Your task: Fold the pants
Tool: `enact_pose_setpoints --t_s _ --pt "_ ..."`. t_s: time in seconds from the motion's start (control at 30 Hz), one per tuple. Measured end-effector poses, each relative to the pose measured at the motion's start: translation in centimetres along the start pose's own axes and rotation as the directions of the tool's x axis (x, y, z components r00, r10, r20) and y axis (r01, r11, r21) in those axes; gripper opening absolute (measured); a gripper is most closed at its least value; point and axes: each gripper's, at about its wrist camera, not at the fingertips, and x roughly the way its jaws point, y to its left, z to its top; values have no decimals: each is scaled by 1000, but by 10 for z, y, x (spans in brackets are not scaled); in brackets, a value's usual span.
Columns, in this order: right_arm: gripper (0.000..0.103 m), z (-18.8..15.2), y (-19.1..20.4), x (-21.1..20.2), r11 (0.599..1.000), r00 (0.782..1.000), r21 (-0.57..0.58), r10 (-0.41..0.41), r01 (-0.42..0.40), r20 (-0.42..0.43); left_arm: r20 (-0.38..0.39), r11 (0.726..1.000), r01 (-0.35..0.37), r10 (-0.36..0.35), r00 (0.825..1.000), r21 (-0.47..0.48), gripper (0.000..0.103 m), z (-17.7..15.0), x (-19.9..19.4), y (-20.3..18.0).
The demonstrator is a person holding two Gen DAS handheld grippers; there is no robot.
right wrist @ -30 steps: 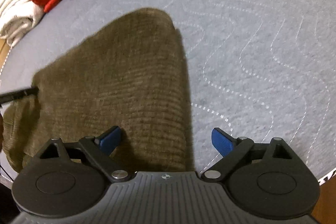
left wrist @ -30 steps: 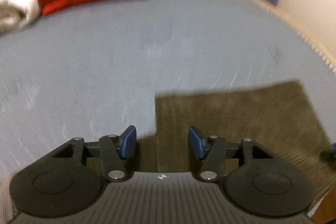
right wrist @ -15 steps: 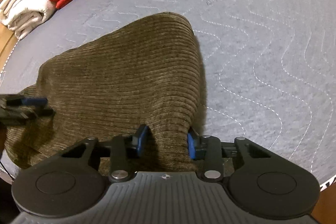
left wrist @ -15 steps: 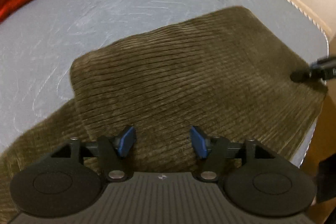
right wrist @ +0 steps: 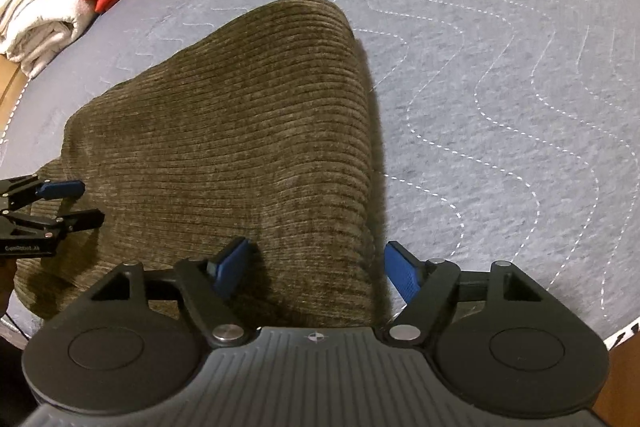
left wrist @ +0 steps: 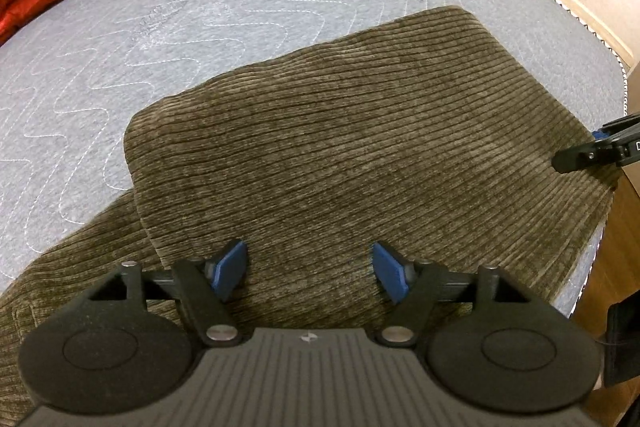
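Both grippers low in frame: left gripper (left wrist: 307,269) and right gripper (right wrist: 318,269) jaws opening, corduroy between, unpinched. Folded olive corduroy pants (right wrist: 240,147) fill mid-frame on the grey quilted mat (right wrist: 500,87). Risk: pads snag ribs, dragging the fold open.

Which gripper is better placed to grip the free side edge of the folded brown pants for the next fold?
Right, probably. The right gripper, jaws opening, straddles the pants' side edge. The left gripper, also opening, hovers over flat cloth mid-panel.
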Motion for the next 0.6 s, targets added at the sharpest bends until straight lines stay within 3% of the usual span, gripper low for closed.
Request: enact_pose_setpoints --t_s 0.13,0.23,0.27,0.33,0.4,0.47,0.5,0.6 --pt "24 -2 8 -15 999 996 -17 28 -27 82 3 999 18 -18 1000 -50 77 7 -6 4" --pt "20 -7 36 -44 986 974 -159 75 -41 212 116 978 131 -113 987 -162 79 23 -33 12" --pt "20 -10 48 -53 974 964 -223 90 -33 250 175 958 206 -172 969 -199 82 29 -44 14" --pt "20 -22 77 -71 936 941 -352 137 -20 310 280 896 367 -295 913 -252 86 42 -63 15" --pt "19 -36 108 -83 882 923 -472 182 0 340 333 835 479 -386 861 -270 87 52 -75 13" --pt "19 -53 138 -88 809 910 -588 221 30 351 344 794 548 -454 822 -261 87 61 -80 7" --pt "19 -61 151 -89 771 907 -635 233 47 351 328 794 556 -471 819 -246 88 65 -80 2" --pt "19 -78 181 -84 696 906 -713 245 83 344 255 851 494 -445 858 -177 89 68 -76 -15"
